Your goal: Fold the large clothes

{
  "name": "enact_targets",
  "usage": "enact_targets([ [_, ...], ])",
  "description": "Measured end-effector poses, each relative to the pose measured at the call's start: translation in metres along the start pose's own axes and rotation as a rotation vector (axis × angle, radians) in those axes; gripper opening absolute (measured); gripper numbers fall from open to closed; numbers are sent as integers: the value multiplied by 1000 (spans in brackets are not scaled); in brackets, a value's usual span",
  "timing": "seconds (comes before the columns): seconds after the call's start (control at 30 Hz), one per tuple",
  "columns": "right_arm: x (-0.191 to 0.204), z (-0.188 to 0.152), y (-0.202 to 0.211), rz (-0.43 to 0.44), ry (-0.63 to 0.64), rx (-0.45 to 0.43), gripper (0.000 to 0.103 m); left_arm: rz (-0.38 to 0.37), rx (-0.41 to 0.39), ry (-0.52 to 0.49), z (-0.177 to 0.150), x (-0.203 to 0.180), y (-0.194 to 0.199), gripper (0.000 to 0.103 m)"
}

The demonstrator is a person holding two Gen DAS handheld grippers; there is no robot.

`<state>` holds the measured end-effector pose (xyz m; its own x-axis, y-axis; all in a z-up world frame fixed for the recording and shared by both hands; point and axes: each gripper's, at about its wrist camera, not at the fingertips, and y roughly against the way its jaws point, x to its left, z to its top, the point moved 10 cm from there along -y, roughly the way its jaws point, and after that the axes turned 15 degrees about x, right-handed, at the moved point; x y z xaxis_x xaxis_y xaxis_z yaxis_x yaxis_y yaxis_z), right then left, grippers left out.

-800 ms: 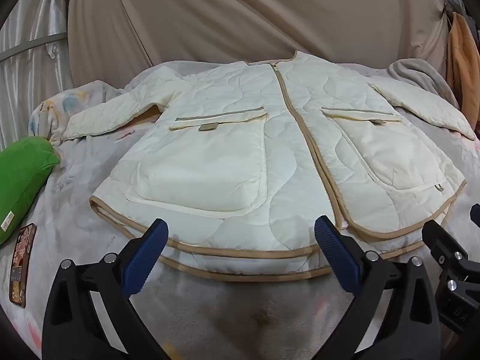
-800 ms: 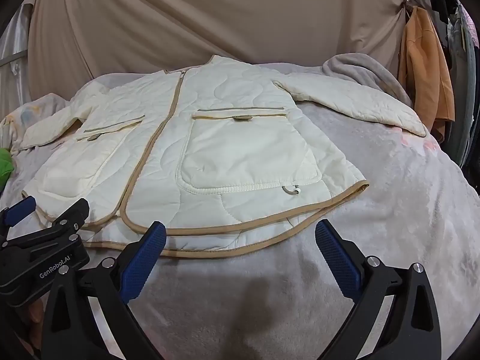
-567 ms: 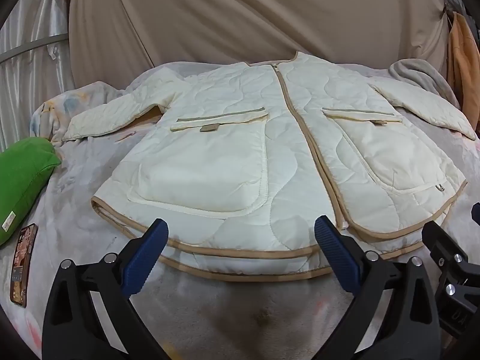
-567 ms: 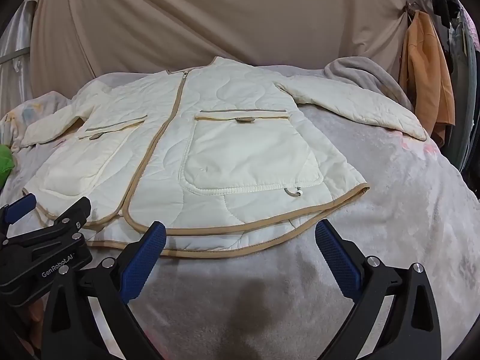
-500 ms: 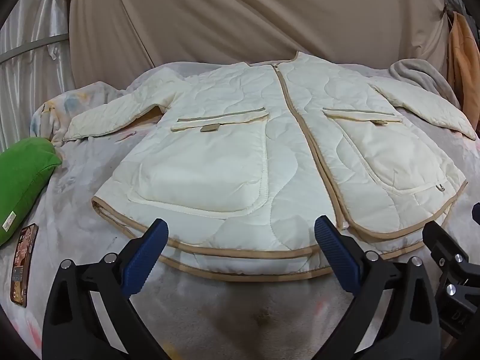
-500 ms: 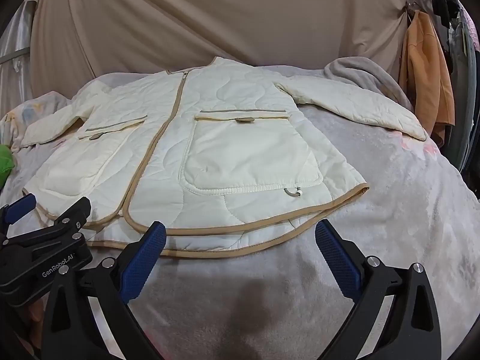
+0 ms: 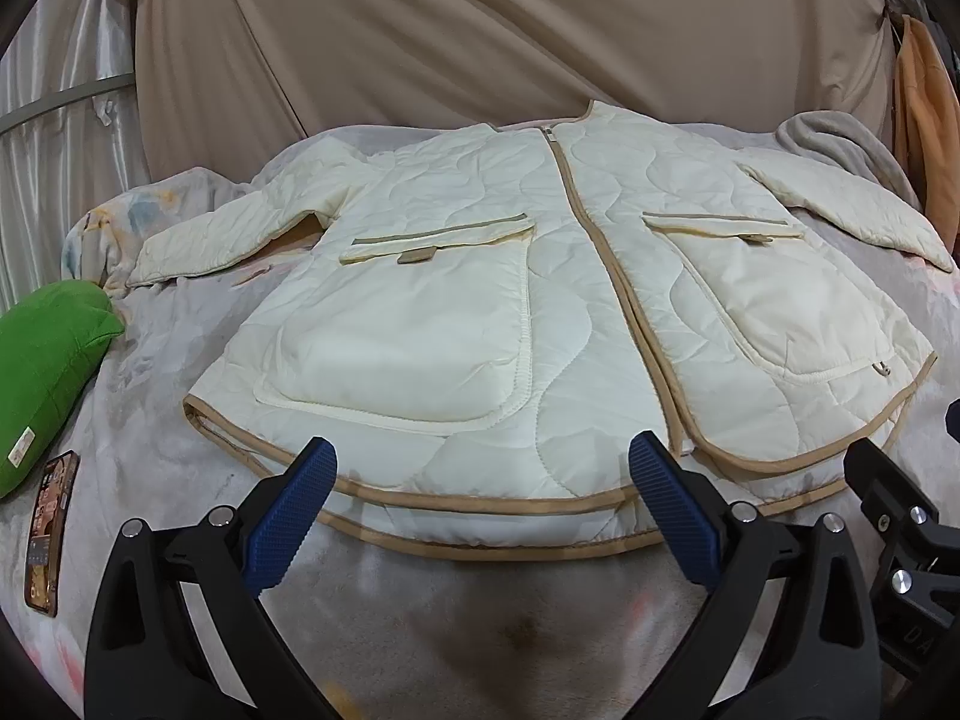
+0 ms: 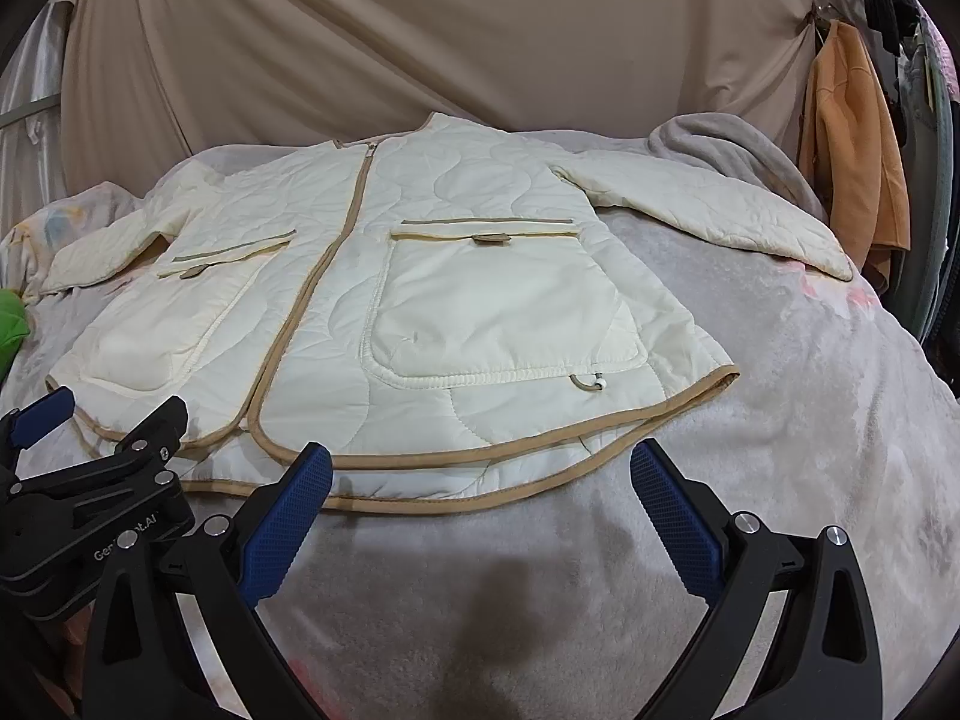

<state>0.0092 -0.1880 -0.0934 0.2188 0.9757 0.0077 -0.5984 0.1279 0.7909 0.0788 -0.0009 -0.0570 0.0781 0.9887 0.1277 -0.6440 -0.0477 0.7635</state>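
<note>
Nearest, the left gripper [image 7: 480, 495] and the right gripper [image 8: 480, 495] hang side by side over the near edge of the bed [image 8: 810, 480], both tipped down toward it, jaws spread wide with nothing between them. Neither touches cloth.

Just beyond them lies the jacket [image 7: 540, 312], cream quilted with tan trim, spread flat and face up, zipped, hem toward the grippers and collar at the far end. Both sleeves reach out to the sides, the left one [image 7: 240, 240] toward the left edge of the bed, the right one [image 8: 720, 210] angled far right. No fold shows anywhere, so the folding appears not yet begun: sleeves and body are all left to do.

Left of the jacket sit a green cushion [image 7: 48, 372] and, nearer, a phone [image 7: 51, 528], both apart from the cloth. The left cuff ends near the cushion and could catch it on a swing inward. At far right a grey blanket [image 8: 720, 138] is bunched behind the right sleeve, and an orange garment [image 8: 852, 150] hangs beyond. A tan curtain [image 7: 480, 30] backs the scene.
</note>
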Motion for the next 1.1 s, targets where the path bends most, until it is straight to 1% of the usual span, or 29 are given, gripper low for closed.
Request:
enact_targets([
  [1.1, 6, 0, 2, -1, 5, 1, 98, 3, 3, -2, -1, -1, -1, 96],
])
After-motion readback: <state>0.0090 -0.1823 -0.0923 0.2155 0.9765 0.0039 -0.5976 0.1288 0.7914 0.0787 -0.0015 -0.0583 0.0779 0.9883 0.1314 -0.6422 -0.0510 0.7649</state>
